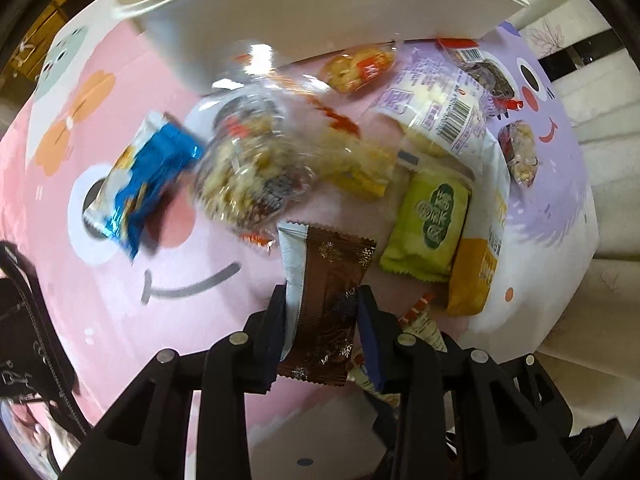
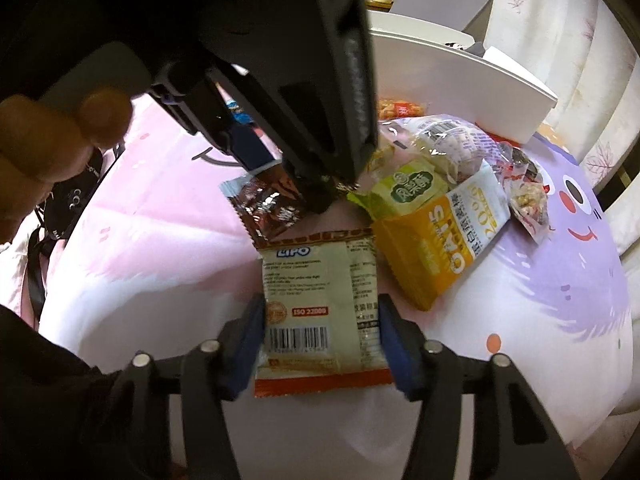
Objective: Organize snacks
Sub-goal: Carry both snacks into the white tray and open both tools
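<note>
Brown wrapper [image 1: 328, 300] pinched upright between the jaws of the left gripper [image 1: 322, 312], closed tight on its lower half, top edge poking up and tilted a little left. In the right wrist view, same brown wrapper [image 2: 268, 208] hanging under the left gripper's black body, just above the cloth.

Cream Lipo pack [image 2: 320, 312] clamped in the right gripper [image 2: 320, 332], jaws shut on both side edges, barcode face up, red strip along the bottom seam. Sitting just beside the brown wrapper, almost touching at the top edge.

Next out: green pack [image 1: 430, 224] lying flat, yellow oats pack [image 2: 436, 248] touching it on the near side. Behind those, a purple-and-white bag [image 1: 440, 112] with its barcode showing, a clear bag of puffed snacks [image 1: 256, 168] blurred in the left wrist view, and a blue pack [image 1: 140, 184] off to the left, well apart from the heap. Small orange-and-red pack [image 1: 356, 68] right up against the white bin [image 1: 320, 20] at the far end. Couple of small clear twists [image 1: 520, 152] on the purple side.

All spread over a cartoon cloth [image 1: 120, 300], pink half left, purple smiling face right. Bare hand [image 2: 52, 140] gripping the left tool at upper left of the right wrist view.
</note>
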{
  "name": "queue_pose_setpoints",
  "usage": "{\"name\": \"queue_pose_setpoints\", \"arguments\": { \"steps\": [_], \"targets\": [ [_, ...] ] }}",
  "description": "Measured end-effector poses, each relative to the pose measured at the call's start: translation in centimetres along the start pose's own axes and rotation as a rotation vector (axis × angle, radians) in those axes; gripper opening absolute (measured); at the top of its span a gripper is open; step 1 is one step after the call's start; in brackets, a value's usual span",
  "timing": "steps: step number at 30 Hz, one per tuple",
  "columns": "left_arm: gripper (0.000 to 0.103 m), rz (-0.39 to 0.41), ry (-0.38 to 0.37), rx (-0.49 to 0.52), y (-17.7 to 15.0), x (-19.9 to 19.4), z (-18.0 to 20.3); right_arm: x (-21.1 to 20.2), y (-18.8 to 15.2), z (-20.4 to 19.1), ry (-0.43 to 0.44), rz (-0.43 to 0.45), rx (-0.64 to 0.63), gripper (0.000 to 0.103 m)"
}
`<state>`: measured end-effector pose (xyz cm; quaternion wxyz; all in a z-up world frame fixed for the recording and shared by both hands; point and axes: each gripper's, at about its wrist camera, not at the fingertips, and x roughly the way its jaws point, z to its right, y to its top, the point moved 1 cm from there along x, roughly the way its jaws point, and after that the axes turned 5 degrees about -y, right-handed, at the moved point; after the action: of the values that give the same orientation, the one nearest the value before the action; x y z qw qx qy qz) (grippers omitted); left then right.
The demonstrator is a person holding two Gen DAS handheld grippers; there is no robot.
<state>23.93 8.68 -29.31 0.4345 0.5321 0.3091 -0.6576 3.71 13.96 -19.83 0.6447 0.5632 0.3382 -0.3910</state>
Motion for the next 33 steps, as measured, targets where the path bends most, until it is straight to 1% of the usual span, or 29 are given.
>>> {"name": "queue_pose_setpoints", "arguments": {
  "steps": [3, 9, 10, 14, 17, 18, 21, 23, 28, 33],
  "targets": [
    [0.032, 0.023, 0.006, -0.005, -1.1, -1.2, -0.5, -0.2, 0.1, -0.2, -0.004, -0.022, -0.003, 0.047],
    [0.032, 0.081, 0.003, -0.02, -3.2, -4.9, -1.6, -1.1, 0.1, -1.0, -0.048, -0.058, -0.01, 0.046],
    [0.032, 0.089, 0.003, -0.024, -3.0, -5.6, -1.8, -1.4, 0.2, -1.1, -0.045, -0.058, -0.004, 0.046],
    [0.032, 0.124, 0.0, -0.056, -4.6, -7.9, -2.9, -3.0, 0.6, -0.8, -0.036, -0.037, 0.019, 0.046],
    [0.032, 0.155, -0.025, -0.088, -5.8, -9.9, -4.3, -4.2, 1.1, -0.2, -0.033, -0.02, 0.032, 0.046],
    [0.032, 0.169, -0.033, -0.094, -5.3, -9.9, -4.1, -4.6, 1.3, 0.3, -0.029, -0.014, 0.046, 0.046],
    [0.032, 0.215, -0.041, -0.119, -5.8, -11.7, -5.0, -5.6, 2.2, 1.4, -0.013, -0.001, 0.091, 0.046],
    [0.032, 0.244, -0.057, -0.13, -5.9, -12.9, -5.3, -6.2, 3.0, 2.4, -0.016, -0.008, 0.103, 0.046],
    [0.032, 0.294, -0.067, -0.142, -6.0, -15.4, -5.5, -7.6, 5.0, 3.6, -0.009, 0.004, 0.108, 0.046],
    [0.032, 0.366, -0.081, -0.192, -4.5, -17.4, -4.9, -8.7, 7.7, 5.9, 0.015, 0.024, 0.086, 0.046]
  ]
}}
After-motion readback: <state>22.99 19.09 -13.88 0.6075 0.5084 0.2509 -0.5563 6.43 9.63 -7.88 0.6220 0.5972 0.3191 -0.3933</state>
